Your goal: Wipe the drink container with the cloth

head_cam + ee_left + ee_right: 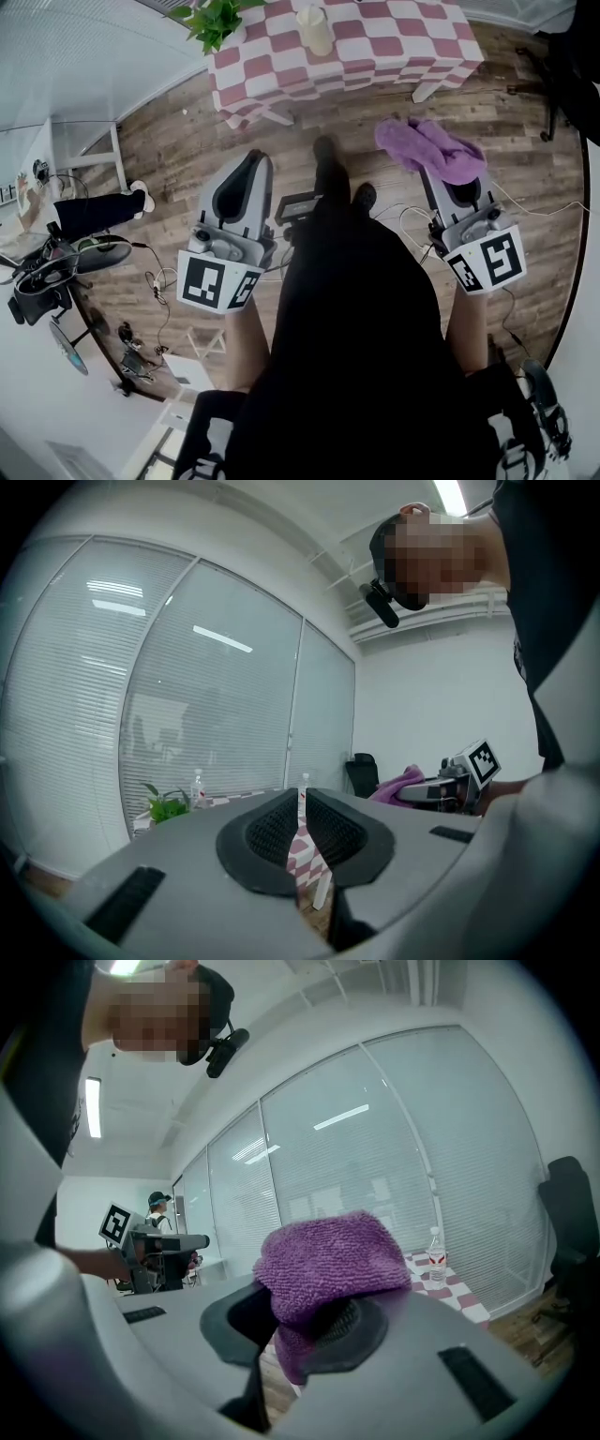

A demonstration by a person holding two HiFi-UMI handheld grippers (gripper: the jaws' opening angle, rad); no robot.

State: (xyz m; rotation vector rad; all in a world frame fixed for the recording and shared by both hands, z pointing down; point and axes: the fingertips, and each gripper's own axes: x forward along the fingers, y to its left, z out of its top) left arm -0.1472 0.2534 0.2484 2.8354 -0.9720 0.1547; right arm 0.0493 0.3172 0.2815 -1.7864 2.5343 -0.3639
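I count two hand-held grippers, one cloth, two bottles, one plant. Left hand-held gripper (302, 808): jaws together, nothing between. Right hand-held gripper (302, 1333): clamped on purple cloth (326, 1260), bunched over jaw tips, above wooden floor (169, 141), short of checked tabletop (375, 37). Both bottles upright on tabletop, long axis vertical, caps up: first bottle (197, 785) beside plant (167, 808), second bottle (303, 785) in line with left jaws.

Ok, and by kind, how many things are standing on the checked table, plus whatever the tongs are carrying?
Bottles: 2
Plant: 1
Purple cloth: 1, clamped in the right tongs
Total: 4
The left tongs are shut and carry nothing.
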